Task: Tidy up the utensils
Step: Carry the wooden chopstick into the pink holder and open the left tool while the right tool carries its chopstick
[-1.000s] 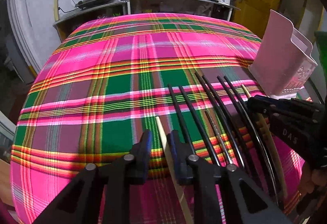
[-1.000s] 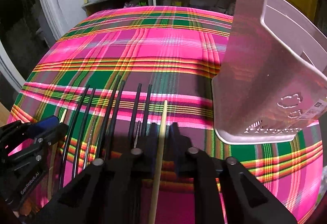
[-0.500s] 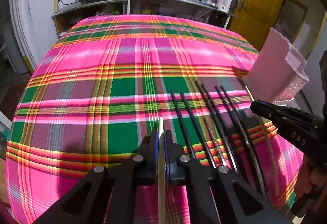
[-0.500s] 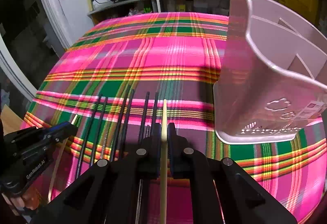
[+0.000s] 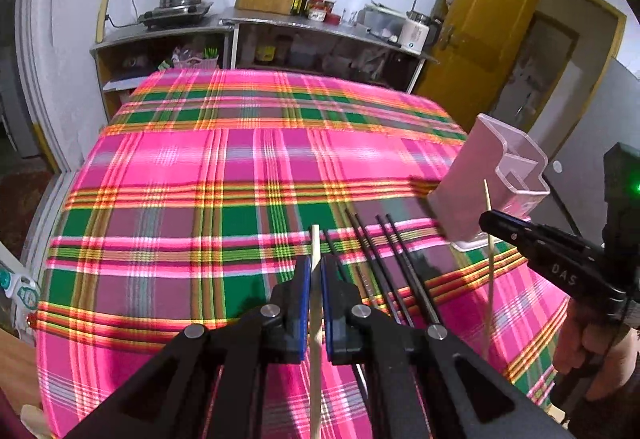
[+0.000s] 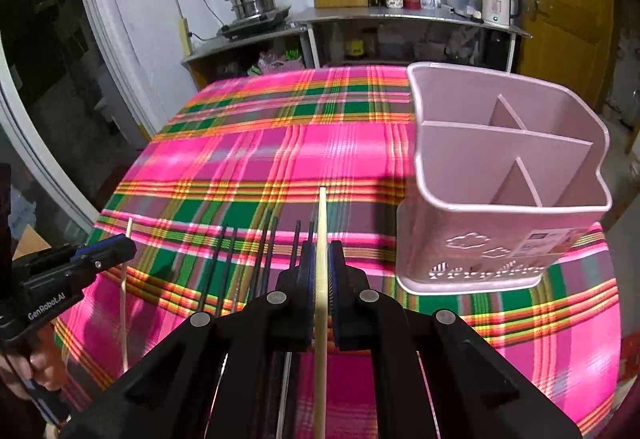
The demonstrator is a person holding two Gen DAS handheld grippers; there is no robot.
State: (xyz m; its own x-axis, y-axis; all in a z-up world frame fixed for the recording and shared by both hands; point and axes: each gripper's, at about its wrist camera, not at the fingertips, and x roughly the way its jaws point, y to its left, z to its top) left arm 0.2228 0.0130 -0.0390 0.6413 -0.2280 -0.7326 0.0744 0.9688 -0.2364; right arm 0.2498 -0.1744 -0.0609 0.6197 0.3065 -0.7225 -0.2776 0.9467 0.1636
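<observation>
The left gripper is clamped on a pale, slim wooden chopstick, its blue ribbed pads pressing both sides of the stick. The right gripper is likewise closed on a second pale chopstick, which runs straight out between its blue pads. Both sticks are raised clear of the cloth, a glossy plaid weave in pink, green and yellow draped over the table.

The landmark is the pink caddy: a smooth plastic box with rounded corners, thin inner walls splitting it into compartments, and cloud cut-outs low on its front. It stands upright on the cloth. The right gripper's chopstick is just left of the caddy, its tip below the rim. Further left of the caddy lies a row of thin black chopsticks, roughly parallel, flat on the cloth. The left gripper's chopstick is beyond that row, farthest from the caddy.
</observation>
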